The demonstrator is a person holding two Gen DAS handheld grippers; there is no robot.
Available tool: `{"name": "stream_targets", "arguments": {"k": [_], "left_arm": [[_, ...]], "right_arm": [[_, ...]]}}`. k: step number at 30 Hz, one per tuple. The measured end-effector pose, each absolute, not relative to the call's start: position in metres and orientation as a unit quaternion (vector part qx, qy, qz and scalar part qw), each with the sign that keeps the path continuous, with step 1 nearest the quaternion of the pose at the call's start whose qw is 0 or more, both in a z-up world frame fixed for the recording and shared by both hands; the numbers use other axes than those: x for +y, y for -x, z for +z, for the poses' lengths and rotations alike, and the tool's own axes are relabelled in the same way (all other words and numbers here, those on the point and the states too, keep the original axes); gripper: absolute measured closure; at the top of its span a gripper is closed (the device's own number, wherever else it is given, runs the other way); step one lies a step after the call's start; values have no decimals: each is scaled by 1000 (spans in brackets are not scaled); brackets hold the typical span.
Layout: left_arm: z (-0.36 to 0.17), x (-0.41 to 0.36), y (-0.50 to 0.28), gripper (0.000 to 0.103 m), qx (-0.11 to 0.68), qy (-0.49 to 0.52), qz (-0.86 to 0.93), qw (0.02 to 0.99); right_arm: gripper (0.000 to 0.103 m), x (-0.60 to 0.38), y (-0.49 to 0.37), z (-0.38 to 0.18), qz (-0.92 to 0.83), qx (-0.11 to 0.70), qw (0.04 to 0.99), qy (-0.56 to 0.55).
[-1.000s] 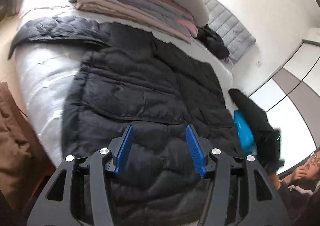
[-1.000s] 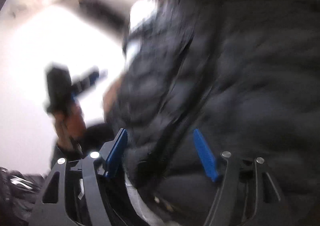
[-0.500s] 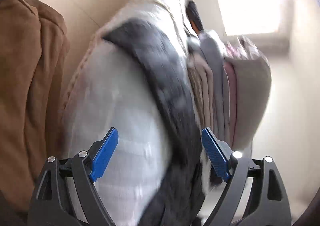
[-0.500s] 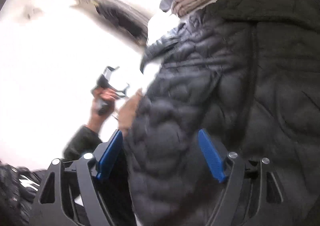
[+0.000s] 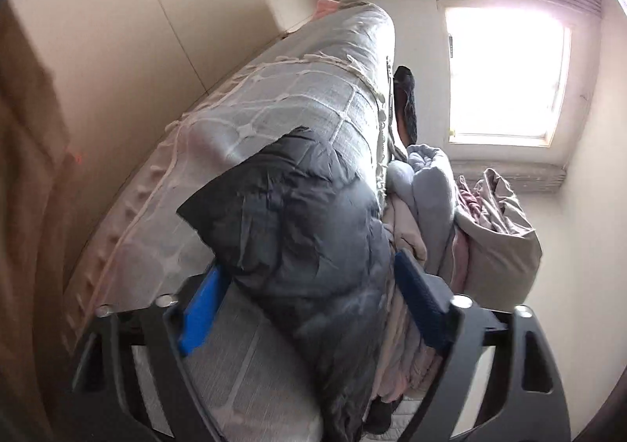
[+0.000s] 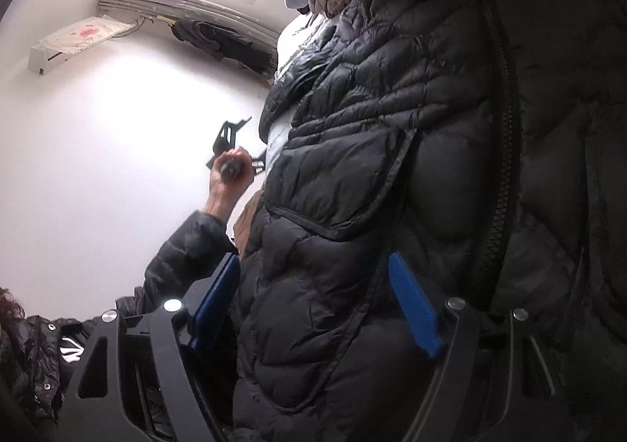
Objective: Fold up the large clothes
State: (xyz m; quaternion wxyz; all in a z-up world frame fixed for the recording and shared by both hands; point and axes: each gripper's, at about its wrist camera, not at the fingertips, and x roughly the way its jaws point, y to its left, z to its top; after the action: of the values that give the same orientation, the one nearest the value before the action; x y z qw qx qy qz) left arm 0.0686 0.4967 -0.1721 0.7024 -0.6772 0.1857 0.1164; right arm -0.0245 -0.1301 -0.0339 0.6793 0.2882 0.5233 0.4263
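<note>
The jacket sleeve (image 5: 298, 214), hanging over the bed (image 5: 243, 101) edge, is straddled lengthwise by the half-closed, just-narrowed left hand-held gripper (image 5: 309, 308), pads apart.

- one black quilted jacket (image 6: 411, 167), spread over the bed, its sleeve (image 5: 298, 214) hanging off the bed's edge.
- one bed (image 5: 282, 97) with a grey-white quilted cover.
- one stack of folded bedding (image 5: 450, 214) at the far side of the bed; about five layers in grey, beige and pink, exact number hard to tell.
- two grippers: left gripper (image 5: 309, 308), right gripper (image 6: 313, 308), each with two blue pads.
- one window (image 5: 505, 73).
- one hand (image 6: 229, 175) in view.
- one wall air conditioner (image 6: 74, 40), far left.
</note>
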Motion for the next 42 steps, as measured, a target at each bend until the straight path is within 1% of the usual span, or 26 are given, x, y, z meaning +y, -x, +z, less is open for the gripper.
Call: {"name": "stream_targets", "arguments": {"k": [1,2,3,5,8,10,12,13,14,15,17,19,21,22,23,25,26,27,29,31,33,34,36,37,39,42], "left_arm": [[-173,499,-75,62,193,671,115,706],[-172,500,-78,86,196,662,111,715],[-162,497,-80,96,192,643,113,733],[-139,491,-82,99,181,612,111,762],[-77,469,-86,100,147,556,73,815],[-31,438,-91,100,128,517,27,846],[9,397,-101,100,120,483,-25,867],[36,359,-110,100,122,454,-66,880],[49,335,-116,100,126,437,-88,887],[68,294,-127,100,135,409,-124,894],[85,228,-145,100,160,372,-177,897],[87,160,-159,100,189,339,-221,895],[69,85,-175,99,239,311,-258,883],[58,61,-180,99,260,301,-264,879],[42,31,-187,99,292,282,-269,874],[2,-24,-201,87,367,229,-252,866],[-23,-48,-208,69,417,205,-247,850],[-44,-67,-213,64,462,183,-239,834],[-67,-85,-211,64,501,164,-231,818],[-68,-88,-204,61,502,157,-239,817],[-51,-81,-194,51,489,133,-245,827],[-43,-77,-187,49,482,124,-247,831],[-17,-60,-163,40,460,107,-248,846],[-4,-44,-160,38,445,101,-242,856],[15,-8,-139,28,420,105,-217,875],[33,48,-122,23,384,134,-181,895]], "right_arm": [[28,-129,24,-34,427,523,678,-289],[28,-129,24,-35,428,522,678,-291],[28,-129,25,-34,429,521,678,-292],[27,-135,28,-29,429,516,679,-298],[26,-140,29,-23,432,501,683,-308],[25,-149,31,-15,431,486,690,-318],[24,-164,30,-8,420,465,701,-341],[24,-170,30,-6,414,458,704,-351],[24,-180,30,-4,404,447,708,-369],[24,-190,30,-2,397,437,709,-386],[22,-211,32,0,385,413,705,-429],[20,-229,35,-2,376,400,696,-463],[20,-240,37,-4,377,392,681,-490],[20,-244,38,-5,375,390,679,-497],[20,-249,39,-5,371,388,678,-502],[20,-258,39,-7,363,381,675,-517],[20,-262,40,-8,360,379,673,-524],[20,-266,41,-10,356,375,669,-534],[20,-277,41,-14,347,366,663,-554],[19,-289,43,-20,339,355,650,-580],[18,-296,45,-24,328,347,645,-597],[18,-301,45,-26,319,345,646,-603],[18,-304,45,-26,310,341,654,-600],[18,-306,45,-24,306,340,660,-596],[18,-308,39,-7,298,340,690,-566],[16,-297,16,27,294,349,737,-498]]}}
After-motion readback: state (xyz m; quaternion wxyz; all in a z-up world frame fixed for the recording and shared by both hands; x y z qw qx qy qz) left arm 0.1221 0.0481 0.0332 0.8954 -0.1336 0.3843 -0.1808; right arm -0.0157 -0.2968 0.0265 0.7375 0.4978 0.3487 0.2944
